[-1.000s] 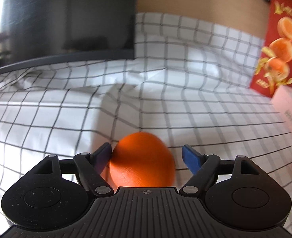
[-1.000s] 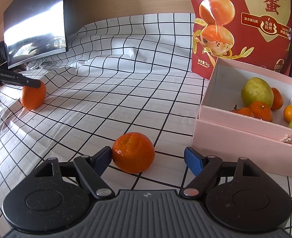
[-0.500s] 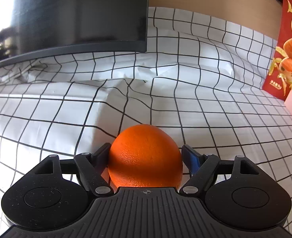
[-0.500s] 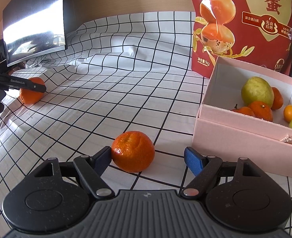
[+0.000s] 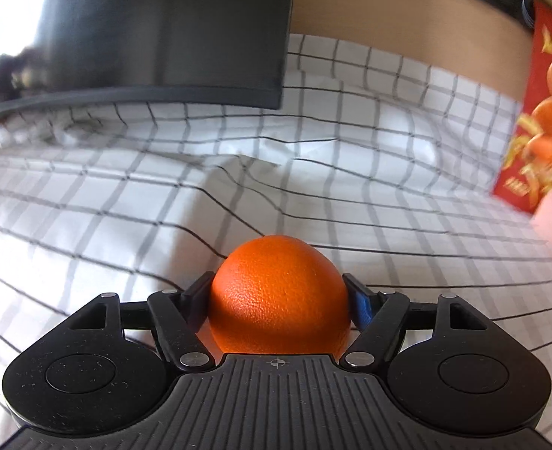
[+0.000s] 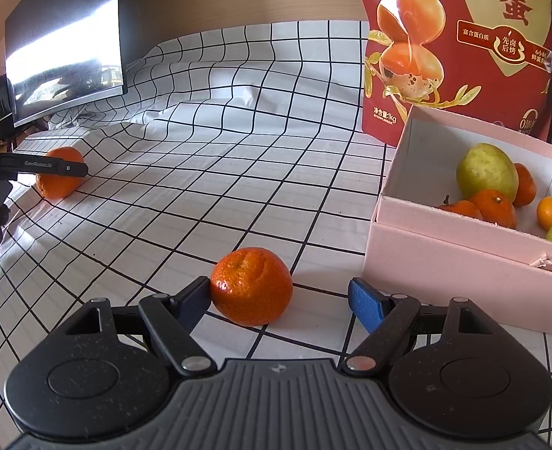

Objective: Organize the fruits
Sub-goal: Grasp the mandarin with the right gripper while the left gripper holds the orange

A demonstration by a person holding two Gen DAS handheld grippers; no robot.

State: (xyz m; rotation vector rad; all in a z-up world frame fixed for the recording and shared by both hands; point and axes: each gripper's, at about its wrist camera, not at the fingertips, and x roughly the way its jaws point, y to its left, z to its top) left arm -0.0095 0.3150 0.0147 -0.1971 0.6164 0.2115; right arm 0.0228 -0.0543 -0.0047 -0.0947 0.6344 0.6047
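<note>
My left gripper point(image 5: 278, 296) is shut on a large orange point(image 5: 278, 296); both pads press its sides. The same orange point(image 6: 59, 177) shows at the far left of the right wrist view, with the left gripper's finger across it. My right gripper point(image 6: 277, 300) is open around a mandarin point(image 6: 251, 285) that sits on the checked cloth; its left pad touches the fruit and the right pad stands apart. A pink box point(image 6: 463, 258) at the right holds several fruits, among them a green pear point(image 6: 486, 170) and small oranges.
A red snack bag point(image 6: 459, 45) stands behind the pink box. A dark monitor point(image 6: 66, 41) stands at the back left, also in the left wrist view point(image 5: 144, 26). The checked cloth point(image 6: 219, 172) is wrinkled and rises toward the back wall.
My left gripper closed on the large orange and the view shifted and blurred. My right gripper edged forward so the mandarin sits deeper between its open fingers.
</note>
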